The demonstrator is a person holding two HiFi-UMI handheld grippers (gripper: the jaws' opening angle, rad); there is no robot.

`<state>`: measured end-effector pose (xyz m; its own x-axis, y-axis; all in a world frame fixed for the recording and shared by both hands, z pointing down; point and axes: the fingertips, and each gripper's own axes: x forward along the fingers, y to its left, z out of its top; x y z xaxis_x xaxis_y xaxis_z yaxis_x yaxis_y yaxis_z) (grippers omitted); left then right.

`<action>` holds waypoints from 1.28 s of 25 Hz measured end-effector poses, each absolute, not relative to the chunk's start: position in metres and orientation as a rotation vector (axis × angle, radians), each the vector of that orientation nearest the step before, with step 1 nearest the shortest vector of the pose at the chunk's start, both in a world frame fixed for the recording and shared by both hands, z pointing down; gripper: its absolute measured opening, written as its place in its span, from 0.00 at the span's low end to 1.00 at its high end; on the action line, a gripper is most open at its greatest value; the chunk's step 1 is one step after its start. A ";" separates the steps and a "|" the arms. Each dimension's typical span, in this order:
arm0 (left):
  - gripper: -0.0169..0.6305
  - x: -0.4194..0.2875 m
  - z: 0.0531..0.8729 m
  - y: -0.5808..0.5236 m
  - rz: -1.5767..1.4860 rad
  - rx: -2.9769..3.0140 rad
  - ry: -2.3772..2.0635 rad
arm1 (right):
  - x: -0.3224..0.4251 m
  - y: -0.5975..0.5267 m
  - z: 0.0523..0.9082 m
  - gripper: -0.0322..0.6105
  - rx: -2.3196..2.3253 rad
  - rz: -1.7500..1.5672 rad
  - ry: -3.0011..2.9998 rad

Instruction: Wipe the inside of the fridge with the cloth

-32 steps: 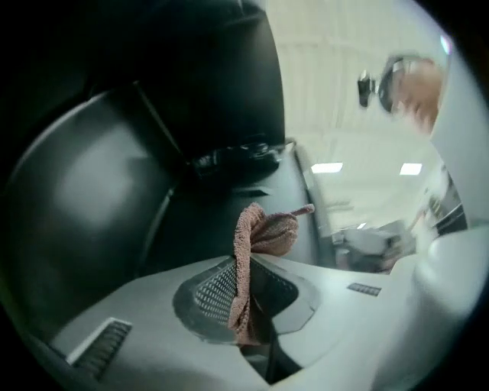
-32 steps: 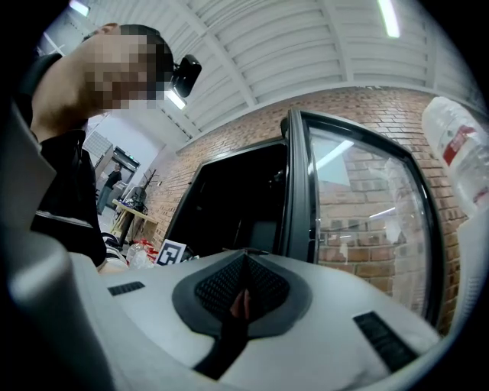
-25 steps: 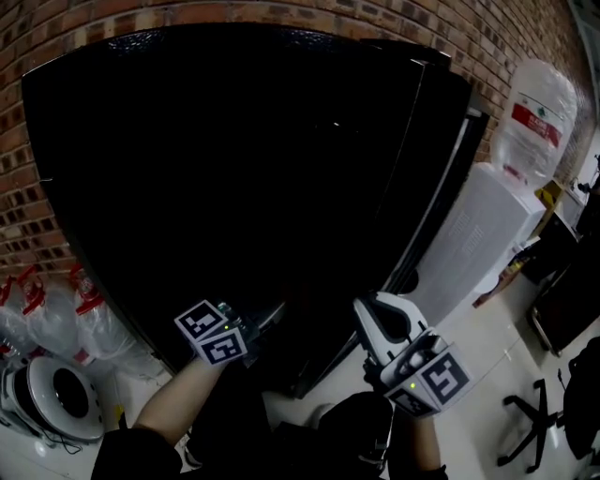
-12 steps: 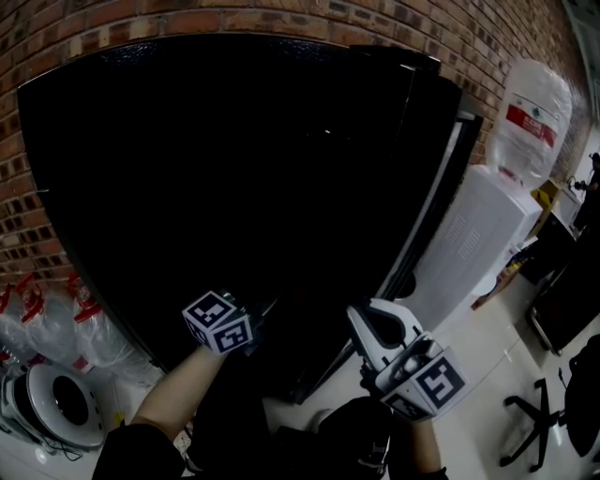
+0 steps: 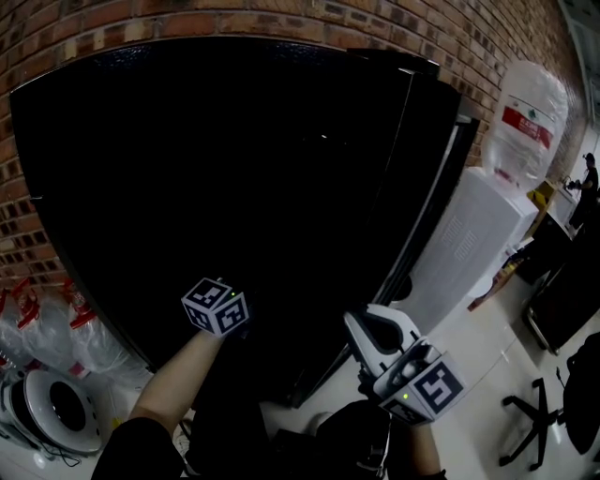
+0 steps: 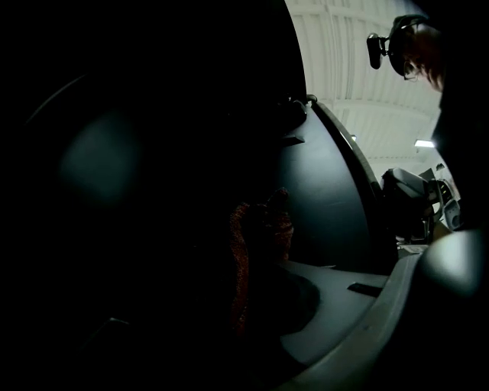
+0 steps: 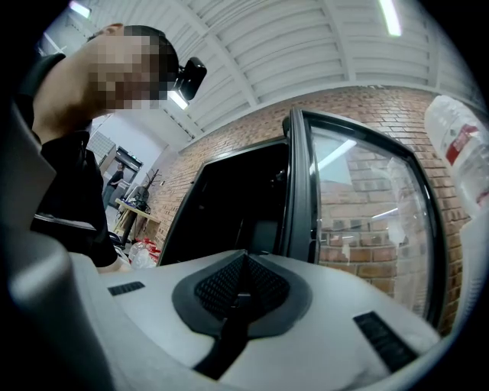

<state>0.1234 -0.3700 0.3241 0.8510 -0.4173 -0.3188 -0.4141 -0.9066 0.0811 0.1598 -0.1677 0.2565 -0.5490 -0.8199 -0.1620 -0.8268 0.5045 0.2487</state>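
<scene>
The fridge [image 5: 234,169] stands open with a black, unlit inside. My left gripper reaches into it; in the head view only its marker cube [image 5: 216,307] and the forearm show, and the jaws are lost in the dark. In the left gripper view my left gripper [image 6: 258,229] is shut on a reddish cloth [image 6: 241,260] that hangs between its jaws. My right gripper [image 5: 356,323] is white and hovers outside, low beside the glass door [image 7: 367,221]. Its jaws are shut with nothing between them [image 7: 243,267].
The fridge door's edge [image 5: 431,206] stands open to the right. A white water dispenser [image 5: 478,234] with a bottle [image 5: 530,112] is beyond it. Plastic bottles [image 5: 56,328] and a round white appliance [image 5: 52,403] sit on the floor at the left. A brick wall [image 5: 281,14] is behind.
My left gripper has moved up and further into the fridge; its jaws, visible a second ago, are now hidden in the dark. The right gripper has stayed where it was.
</scene>
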 end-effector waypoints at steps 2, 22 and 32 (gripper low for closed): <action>0.09 0.122 0.325 -0.379 -0.538 2.989 -0.686 | 0.159 -0.167 0.257 0.06 -1.477 0.466 2.707; 0.09 0.116 0.324 -0.479 -0.488 2.894 -0.946 | 0.158 -0.166 0.257 0.06 -1.440 0.494 2.731; 0.09 0.117 0.324 -0.517 -0.372 2.900 -1.155 | 0.159 -0.165 0.257 0.06 -1.432 0.498 2.731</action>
